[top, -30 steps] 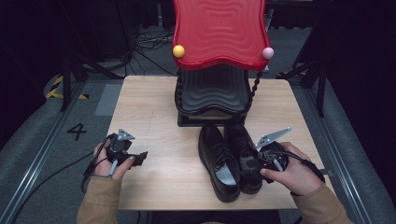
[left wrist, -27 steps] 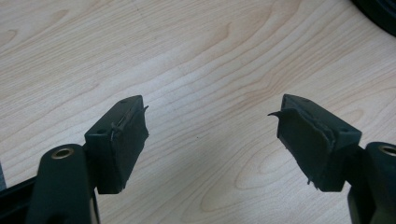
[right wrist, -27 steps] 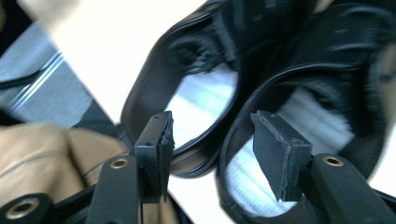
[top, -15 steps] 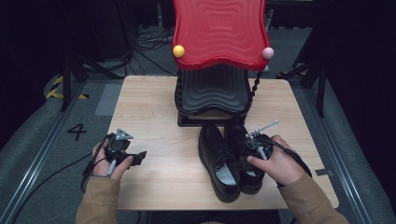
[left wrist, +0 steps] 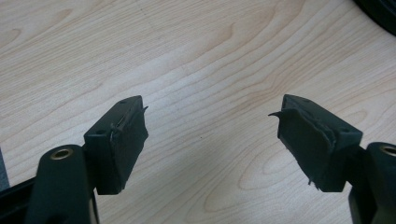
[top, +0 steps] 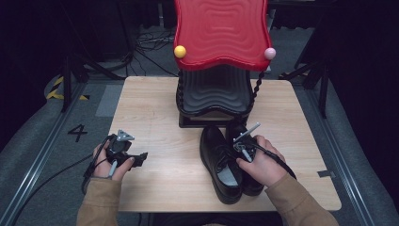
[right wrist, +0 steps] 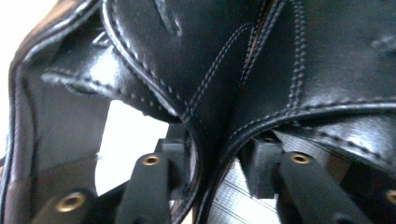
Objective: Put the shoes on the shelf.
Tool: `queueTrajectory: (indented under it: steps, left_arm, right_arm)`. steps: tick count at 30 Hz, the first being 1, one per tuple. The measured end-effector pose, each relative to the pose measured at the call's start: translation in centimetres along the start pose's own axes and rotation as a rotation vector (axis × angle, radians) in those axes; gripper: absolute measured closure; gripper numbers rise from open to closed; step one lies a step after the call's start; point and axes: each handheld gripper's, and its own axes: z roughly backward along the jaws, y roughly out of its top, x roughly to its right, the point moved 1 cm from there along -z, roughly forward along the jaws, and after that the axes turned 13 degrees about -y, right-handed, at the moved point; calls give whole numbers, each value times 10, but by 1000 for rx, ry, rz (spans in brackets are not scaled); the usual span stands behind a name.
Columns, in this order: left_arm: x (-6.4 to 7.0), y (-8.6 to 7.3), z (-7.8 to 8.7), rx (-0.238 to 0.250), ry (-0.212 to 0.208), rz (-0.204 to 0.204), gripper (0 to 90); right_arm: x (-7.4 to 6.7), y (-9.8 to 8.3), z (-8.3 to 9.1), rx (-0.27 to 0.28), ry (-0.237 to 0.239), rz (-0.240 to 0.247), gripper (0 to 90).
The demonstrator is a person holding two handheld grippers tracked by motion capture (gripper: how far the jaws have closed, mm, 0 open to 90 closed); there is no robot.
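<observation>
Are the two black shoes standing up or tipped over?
Standing up. Both black shoes sit side by side on their soles on the table, openings facing up.

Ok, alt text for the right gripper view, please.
Close-up of the right gripper, its two black jaws pinching the touching inner walls of a pair of black leather shoes, one jaw inside each shoe. Stitching and a pale insole are visible.

I see a pale wooden tabletop [top: 155, 117] carrying a pair of black shoes [top: 219, 160] side by side, just before a black-based stand [top: 211, 101].
</observation>
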Motion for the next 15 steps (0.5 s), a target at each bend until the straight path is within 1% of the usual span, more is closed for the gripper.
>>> queueTrajectory:
  steps: [1, 3, 5, 7, 9, 13, 14, 15]
  left_arm:
    - [0, 0, 0, 0, 0, 5, 244]
    - [0, 0, 0, 2, 0, 3, 244]
    - [0, 0, 0, 2, -1, 1, 244]
    - [1, 0, 0, 1, 0, -1, 244]
    - [1, 1, 0, 5, 0, -2, 244]
    - [1, 1, -1, 4, -4, 0, 243]
    - [1, 1, -1, 4, -4, 0, 244]
    - [1, 2, -1, 3, -5, 1, 244]
  right_arm:
    - [-2, 0, 0, 1, -18, 4, 697]
    - [-5, 1, -1, -2, -50, 7, 715]
    - [-7, 2, -3, -6, -62, -2, 731]
    - [-7, 4, -4, -18, -67, -6, 740]
    - [-7, 3, -4, -17, -72, -2, 745]
    - [-6, 4, -5, -19, -55, 59, 742]
    - [-6, 4, -5, -19, -55, 59, 742]
    - [-6, 5, -5, -20, -55, 70, 742]
